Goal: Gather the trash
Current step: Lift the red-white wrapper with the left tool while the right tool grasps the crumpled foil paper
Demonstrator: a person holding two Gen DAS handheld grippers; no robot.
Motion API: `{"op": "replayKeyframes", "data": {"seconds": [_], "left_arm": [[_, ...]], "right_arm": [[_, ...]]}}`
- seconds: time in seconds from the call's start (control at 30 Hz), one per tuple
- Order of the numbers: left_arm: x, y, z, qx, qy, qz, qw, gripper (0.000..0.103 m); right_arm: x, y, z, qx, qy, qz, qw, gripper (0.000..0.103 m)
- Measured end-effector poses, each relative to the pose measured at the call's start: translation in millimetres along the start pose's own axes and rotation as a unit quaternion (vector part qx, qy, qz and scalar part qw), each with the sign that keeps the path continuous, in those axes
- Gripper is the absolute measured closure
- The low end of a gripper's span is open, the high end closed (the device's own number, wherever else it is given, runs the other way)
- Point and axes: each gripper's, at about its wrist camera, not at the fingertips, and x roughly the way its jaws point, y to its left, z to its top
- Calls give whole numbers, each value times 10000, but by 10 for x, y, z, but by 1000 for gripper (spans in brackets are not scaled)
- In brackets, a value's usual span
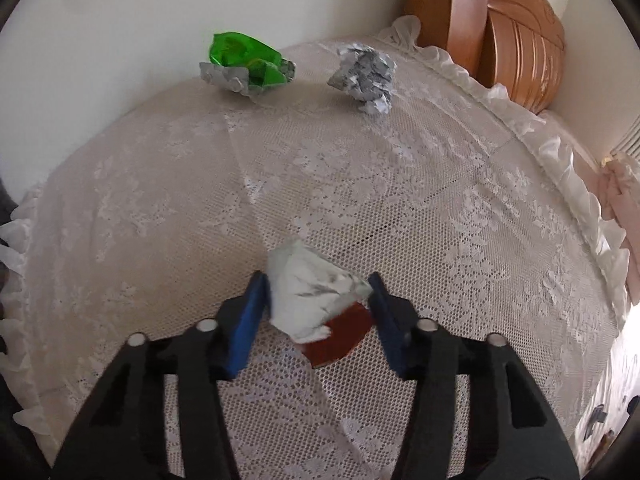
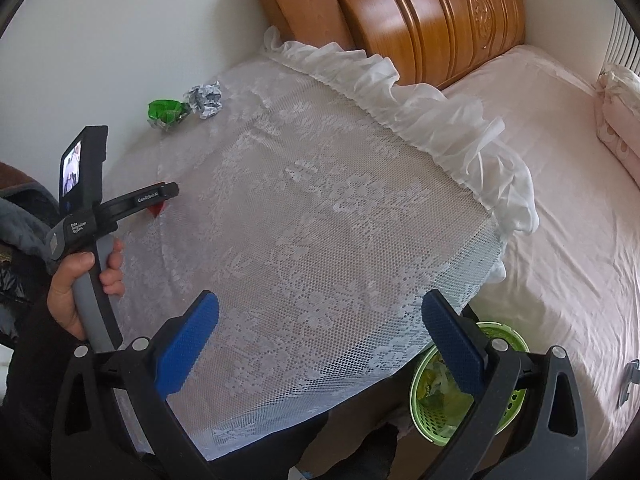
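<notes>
In the left wrist view my left gripper [image 1: 318, 286] is closed around a crumpled silver and red wrapper [image 1: 316, 302] on the lace-covered table [image 1: 360, 184]; both blue pads touch it. Farther back lie a green and silver wrapper [image 1: 244, 62] and a crumpled grey paper ball [image 1: 364, 74]. In the right wrist view my right gripper [image 2: 320, 316] is open and empty above the table's near edge. The left gripper [image 2: 160, 196] shows there at the left, a bit of red wrapper [image 2: 157, 210] under it. The green wrapper [image 2: 166, 112] and paper ball [image 2: 206, 100] lie at the far corner.
A green trash basket [image 2: 508, 400] with trash inside stands on the floor below the table's near right corner. A bed [image 2: 560, 200] with pink sheet and wooden headboard [image 2: 420, 12] is on the right. A white wall [image 1: 120, 20] backs the table.
</notes>
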Motion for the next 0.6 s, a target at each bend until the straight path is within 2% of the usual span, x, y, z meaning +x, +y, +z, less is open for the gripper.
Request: {"op": "replayKeyframes", "data": {"seconds": [0.17,0.33,0.6], "left_arm": [[-10,4,-29,-80,29,49,10000,61],[-163,45,-70,-230,-69,-51,9997,61],[-648,283,-215,-574,-270,-59,9980,61]], "right_arm": [[-36,-23,-6,-36,-28,8,10000,2],[-46,-46,22,-101,-31,19,9999,2],[200,257,406,-462,1,284,9985,2]]}}
